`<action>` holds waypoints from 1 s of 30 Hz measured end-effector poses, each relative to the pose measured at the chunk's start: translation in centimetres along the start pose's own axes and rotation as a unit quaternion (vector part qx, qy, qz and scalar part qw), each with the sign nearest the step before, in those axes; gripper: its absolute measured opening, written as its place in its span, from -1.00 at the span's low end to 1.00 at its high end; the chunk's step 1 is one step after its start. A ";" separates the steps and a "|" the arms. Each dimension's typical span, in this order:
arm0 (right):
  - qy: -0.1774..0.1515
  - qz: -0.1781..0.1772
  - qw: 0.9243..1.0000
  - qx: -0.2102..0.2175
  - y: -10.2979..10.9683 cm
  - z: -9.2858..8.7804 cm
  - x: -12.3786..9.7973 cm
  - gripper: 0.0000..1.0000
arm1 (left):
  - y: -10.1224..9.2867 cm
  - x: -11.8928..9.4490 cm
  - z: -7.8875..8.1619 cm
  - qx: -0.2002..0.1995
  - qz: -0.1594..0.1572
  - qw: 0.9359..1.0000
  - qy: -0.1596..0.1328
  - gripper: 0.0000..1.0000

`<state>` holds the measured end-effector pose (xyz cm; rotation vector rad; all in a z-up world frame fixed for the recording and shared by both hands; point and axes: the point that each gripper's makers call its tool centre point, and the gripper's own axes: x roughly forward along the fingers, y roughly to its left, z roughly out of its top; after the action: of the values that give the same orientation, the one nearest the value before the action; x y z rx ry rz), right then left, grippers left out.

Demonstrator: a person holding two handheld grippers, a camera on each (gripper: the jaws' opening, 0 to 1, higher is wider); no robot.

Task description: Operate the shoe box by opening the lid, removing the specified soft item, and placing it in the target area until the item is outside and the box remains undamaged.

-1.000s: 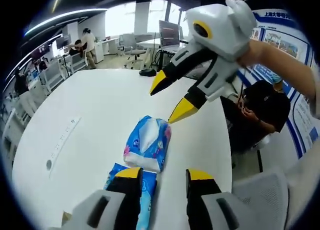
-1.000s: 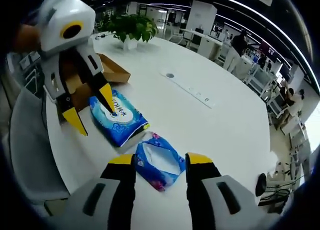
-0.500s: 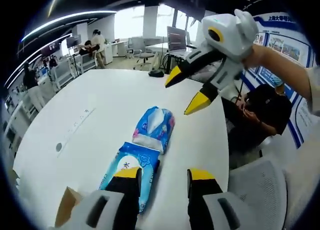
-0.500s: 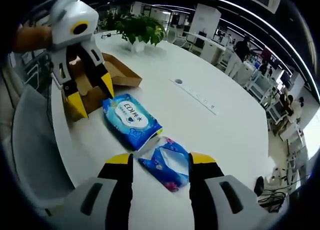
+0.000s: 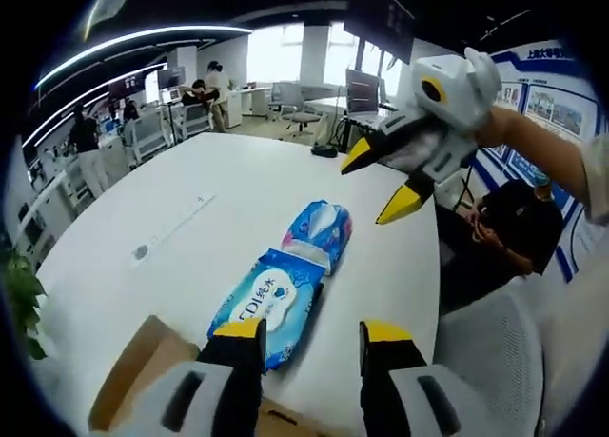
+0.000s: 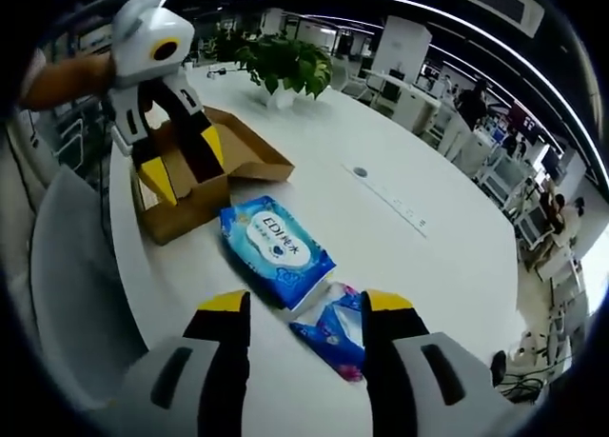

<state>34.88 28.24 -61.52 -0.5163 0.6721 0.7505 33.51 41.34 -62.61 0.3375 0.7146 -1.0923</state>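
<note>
You are drawing both grippers back and up from the two soft packs: over the last second the packs are shrinking in both views, and the open cardboard shoe box point(image 6: 195, 175) is coming into sight where a second ago only a corner of it was showing. The left gripper point(image 6: 181, 175) is now hanging over the box, its yellow-tipped jaws spread and holding nothing. The right gripper point(image 5: 388, 175) is hovering in the air above the far side of the table point(image 5: 143, 208), jaws likewise apart and empty.

The blue wipes pack point(image 6: 276, 249) is lying flat on the table just beside the box, outside it, and the smaller flowered tissue pack point(image 5: 319, 235) is resting against its far end, the two touching. Set down this way, clear of the box's flaps, they are sitting where neither can slide back in, which suggests the removal step is essentially finishing. The box is standing with its lid folded open near the table edge closest to you; it is looking unharmed as far as these views are showing.

Both packs are lying close to the table's curved edge on the side of the grey chair point(image 5: 495, 351), so you are working with little margin there. Toward the middle, the white surface is offering plenty of room, with the power strip point(image 6: 385, 191) well apart and the potted plant point(image 6: 281, 66) standing beyond the box.
</note>
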 end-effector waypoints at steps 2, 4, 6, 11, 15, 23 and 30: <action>-0.001 0.006 1.000 -0.004 0.5 0.5 0.1 -0.11 | 0.4 -0.7 -0.5 -0.005 0.006 1.000 -0.003 -0.16; -0.004 0.010 1.000 -0.008 0.9 0.9 0.2 -0.09 | 0.7 -1.6 -0.9 -0.010 0.010 1.000 -0.010 -0.12; -0.006 0.017 1.000 -0.010 1.5 1.3 0.5 -0.08 | 1.0 -2.3 -1.3 -0.016 0.016 1.000 -0.016 -0.09; -0.011 0.030 0.999 -0.019 2.7 2.2 1.2 -0.07 | 1.9 -4.2 -2.4 -0.029 0.030 0.999 -0.025 -0.02; -0.020 0.043 0.999 -0.024 3.8 3.2 1.6 -0.05 | 2.6 -5.6 -3.6 -0.039 0.045 0.998 -0.033 0.00; -0.032 0.069 0.996 -0.047 6.1 5.3 2.9 -0.05 | 4.1 -8.3 -6.1 -0.063 0.078 0.994 -0.040 0.04; -0.045 0.109 0.991 -0.060 8.8 7.2 4.6 -0.04 | 5.6 -11.0 -8.4 -0.079 0.113 0.989 -0.046 0.06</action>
<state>33.38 40.38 -61.58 -0.5205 0.6072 1.0197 32.59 56.20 -61.84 0.2246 0.6579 -0.8252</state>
